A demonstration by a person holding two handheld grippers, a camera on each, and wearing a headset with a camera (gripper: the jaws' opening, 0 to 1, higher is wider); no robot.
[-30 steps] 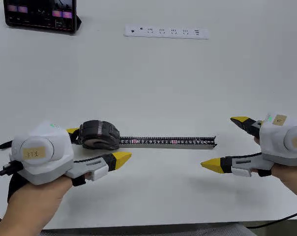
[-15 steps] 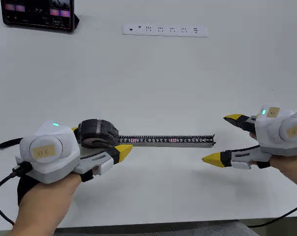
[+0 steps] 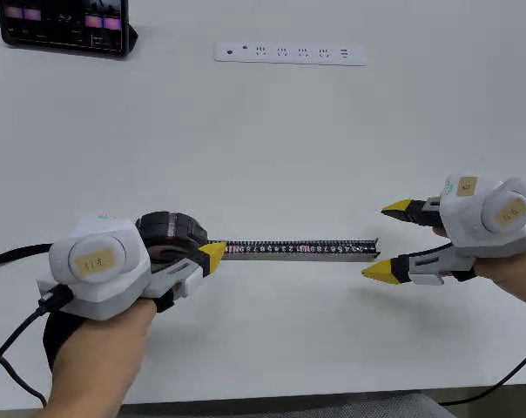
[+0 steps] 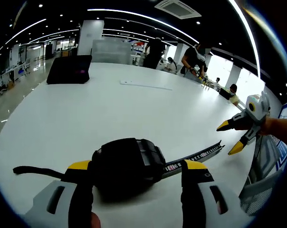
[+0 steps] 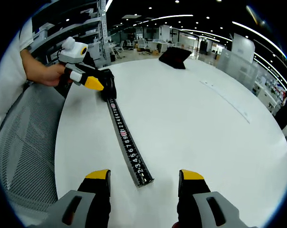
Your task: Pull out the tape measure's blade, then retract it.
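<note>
Left tongs [image 4: 138,165]: straddling tape measure case [image 3: 169,233], grip unclear.
Right tongs [image 3: 388,239]: spread, just off blade tip.
Blade [image 3: 298,249]: drawn out of case, flat on surface [image 3: 272,148].

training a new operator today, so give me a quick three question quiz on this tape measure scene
1. True or false: the right gripper is clamped on the tip of the blade.
2. Where is the tape measure's case? A: between the left gripper's jaws. B: between the right gripper's jaws. C: lying well away from both grippers.
3. Fill in: the blade lies ___ along the white table.
Key: 1 false, its jaws are open and apart from the tip. 2 A. 3 pulled out.
</note>
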